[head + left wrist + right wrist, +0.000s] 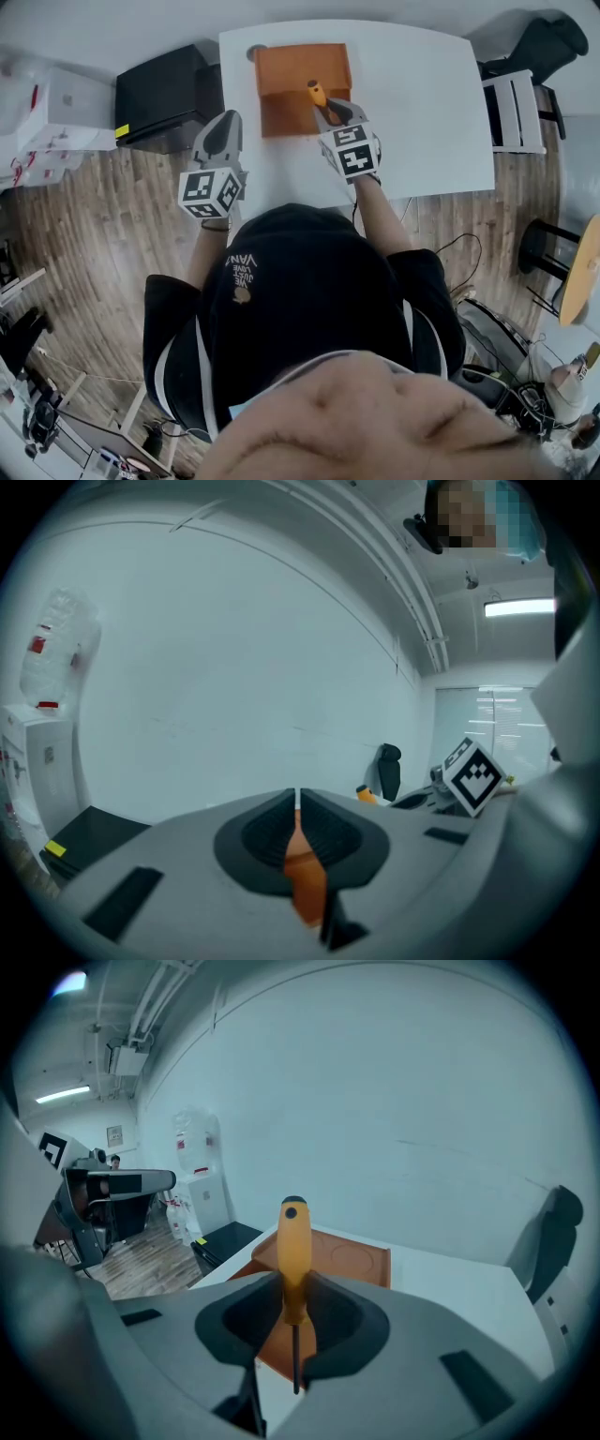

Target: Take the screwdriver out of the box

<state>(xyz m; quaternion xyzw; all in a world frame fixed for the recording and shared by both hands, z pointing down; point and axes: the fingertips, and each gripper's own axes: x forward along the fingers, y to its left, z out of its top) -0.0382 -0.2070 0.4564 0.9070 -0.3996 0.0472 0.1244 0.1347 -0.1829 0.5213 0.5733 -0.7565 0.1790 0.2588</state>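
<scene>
An open orange box (pixel 281 66) lies at the far middle of the white table (pixel 422 103). My right gripper (pixel 328 111) hangs above the box's front edge, shut on a screwdriver (pixel 317 93). In the right gripper view its yellow-orange handle (pixel 294 1246) stands upright between the pads (pixel 330 1312), clear of the orange box (pixel 347 1255), and the thin dark shaft (pixel 296 1358) points down. My left gripper (pixel 225 129) hovers at the table's left edge, left of the box. Its jaws meet at the tips (pixel 297 801) with nothing held. Orange shows through the slit below the tips.
A black cabinet (pixel 164 94) stands left of the table, a white chair (pixel 514 108) to its right. A dark chair back (pixel 548 1232) rises beyond the table. The floor is wood (pixel 103 234). A black stool (pixel 548 253) stands further right.
</scene>
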